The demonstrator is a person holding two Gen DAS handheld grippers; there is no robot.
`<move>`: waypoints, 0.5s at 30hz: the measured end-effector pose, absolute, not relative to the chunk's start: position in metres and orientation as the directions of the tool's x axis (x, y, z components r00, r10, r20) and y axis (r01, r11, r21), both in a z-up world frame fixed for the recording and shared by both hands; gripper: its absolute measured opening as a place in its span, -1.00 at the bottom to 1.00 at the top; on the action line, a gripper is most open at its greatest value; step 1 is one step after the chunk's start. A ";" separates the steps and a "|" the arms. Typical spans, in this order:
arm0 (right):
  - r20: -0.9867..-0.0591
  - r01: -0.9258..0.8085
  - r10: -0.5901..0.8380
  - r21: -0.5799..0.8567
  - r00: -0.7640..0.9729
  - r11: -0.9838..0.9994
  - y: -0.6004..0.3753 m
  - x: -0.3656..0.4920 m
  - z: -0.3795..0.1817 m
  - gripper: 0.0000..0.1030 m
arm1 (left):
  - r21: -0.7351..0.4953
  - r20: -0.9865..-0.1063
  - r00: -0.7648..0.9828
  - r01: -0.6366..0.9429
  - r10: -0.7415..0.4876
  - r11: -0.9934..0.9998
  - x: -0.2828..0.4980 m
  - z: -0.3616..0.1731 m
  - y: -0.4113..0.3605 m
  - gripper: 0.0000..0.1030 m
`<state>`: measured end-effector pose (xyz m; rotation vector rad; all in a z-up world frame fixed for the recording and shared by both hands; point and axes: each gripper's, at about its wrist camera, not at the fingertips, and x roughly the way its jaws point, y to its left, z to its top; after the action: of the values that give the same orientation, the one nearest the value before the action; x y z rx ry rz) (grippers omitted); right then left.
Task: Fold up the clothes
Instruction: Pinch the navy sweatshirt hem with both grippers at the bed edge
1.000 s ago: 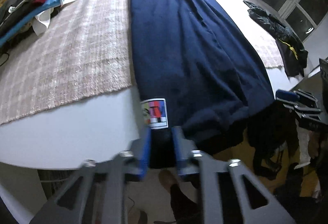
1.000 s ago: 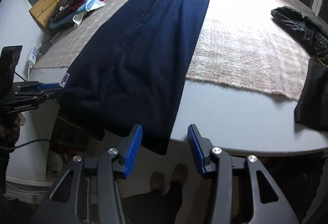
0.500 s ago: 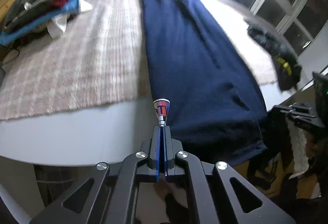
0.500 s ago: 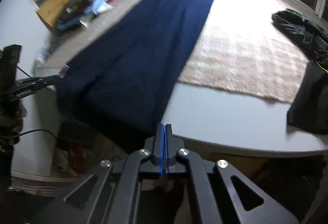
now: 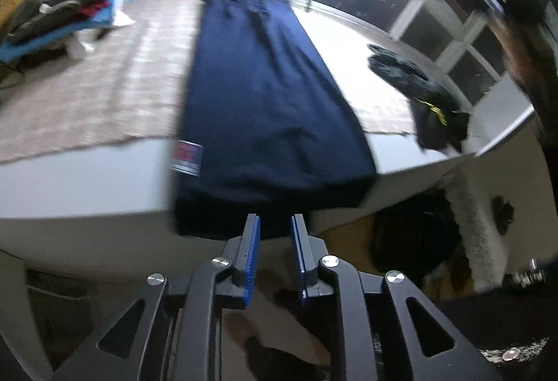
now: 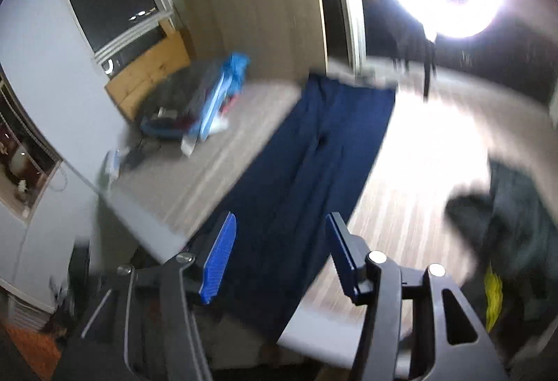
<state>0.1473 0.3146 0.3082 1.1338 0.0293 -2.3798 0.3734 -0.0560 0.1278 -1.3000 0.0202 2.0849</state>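
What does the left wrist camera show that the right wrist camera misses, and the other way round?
Only the left wrist view shows the colourful label at the garment's near corner. Only the right wrist view shows the wooden board by the wall. Both show the long navy blue garment laid flat, the beige checked mat, the pile of clothes, and a dark bundle.

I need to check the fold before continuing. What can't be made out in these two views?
- Navy garment: its near hem hangs over the table edge, partly behind the left tongs, which are opening with nothing between them.
- Its colored label: left view, blurred, unreadable.
- Clothes pile: right view, motion blur; items indistinguishable.
- Dark garment: right view, smeared and cut by the edge.
- Right tongs: opening, empty.
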 end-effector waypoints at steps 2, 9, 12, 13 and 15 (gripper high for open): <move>-0.744 0.470 -0.420 0.162 -0.520 -0.868 0.301 0.100 0.303 0.02 | -0.323 -0.808 -0.284 -0.519 0.517 -0.791 0.383 0.120 -0.040 -0.63; -0.856 0.514 -0.381 0.165 -0.349 -0.842 0.249 -0.079 0.207 0.02 | -0.277 -0.842 -0.359 -0.352 0.402 -0.894 0.389 0.095 0.002 -0.53; -0.897 0.511 -0.355 0.183 -0.262 -0.840 0.232 -0.118 0.162 0.02 | -0.251 -0.850 -0.398 -0.274 0.347 -0.929 0.395 0.090 0.011 -0.53; -0.906 0.516 -0.354 0.193 -0.233 -0.835 0.230 -0.124 0.152 0.02 | -0.254 -0.852 -0.401 -0.246 0.337 -0.935 0.397 0.088 0.013 -0.52; -0.934 0.525 -0.291 0.144 -0.209 -0.839 0.219 -0.133 0.131 0.02 | -0.256 -0.858 -0.404 -0.199 0.317 -0.946 0.401 0.086 0.016 -0.49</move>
<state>-0.1326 0.2191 0.1307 1.5411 0.2770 -2.0830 0.4014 0.0157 0.0855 -1.5013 -0.1618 2.3959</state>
